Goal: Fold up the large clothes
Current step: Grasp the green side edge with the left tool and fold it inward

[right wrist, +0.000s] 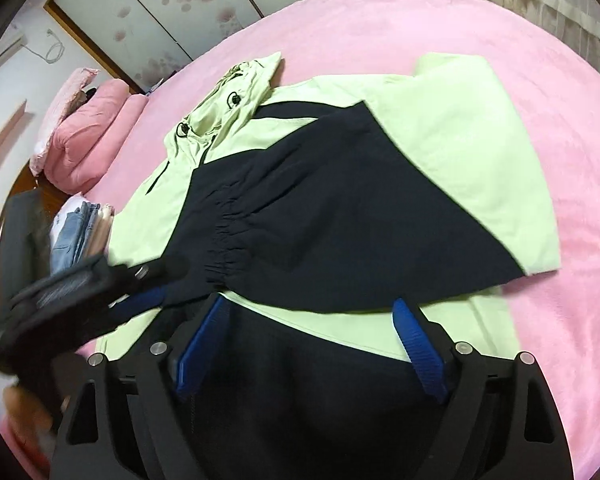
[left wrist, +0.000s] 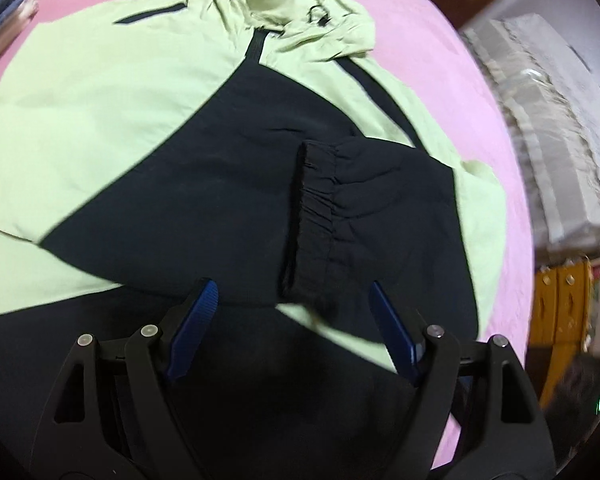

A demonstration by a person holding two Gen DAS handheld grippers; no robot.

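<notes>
A pale green and black hooded jacket (left wrist: 100, 128) lies flat on the pink bed, hood (left wrist: 284, 4) at the far end. A black sleeve with a gathered elastic cuff (left wrist: 312, 216) is folded across its body. My left gripper (left wrist: 292, 292) is open, just above the jacket's lower part near the cuff, holding nothing. In the right wrist view the jacket (right wrist: 440, 152) lies the same way, its cuff (right wrist: 224, 236) to the left. My right gripper (right wrist: 308, 308) is open and empty over the jacket's hem. The left gripper (right wrist: 148, 288) shows blurred at left near the cuff.
The pink bedspread (right wrist: 420, 28) spreads wide around the jacket. Pink pillows (right wrist: 92, 136) and a stack of folded clothes (right wrist: 80, 232) lie at the bed's left side. A covered pile (left wrist: 548, 128) and a yellow cabinet (left wrist: 560, 312) stand beyond the bed's right edge.
</notes>
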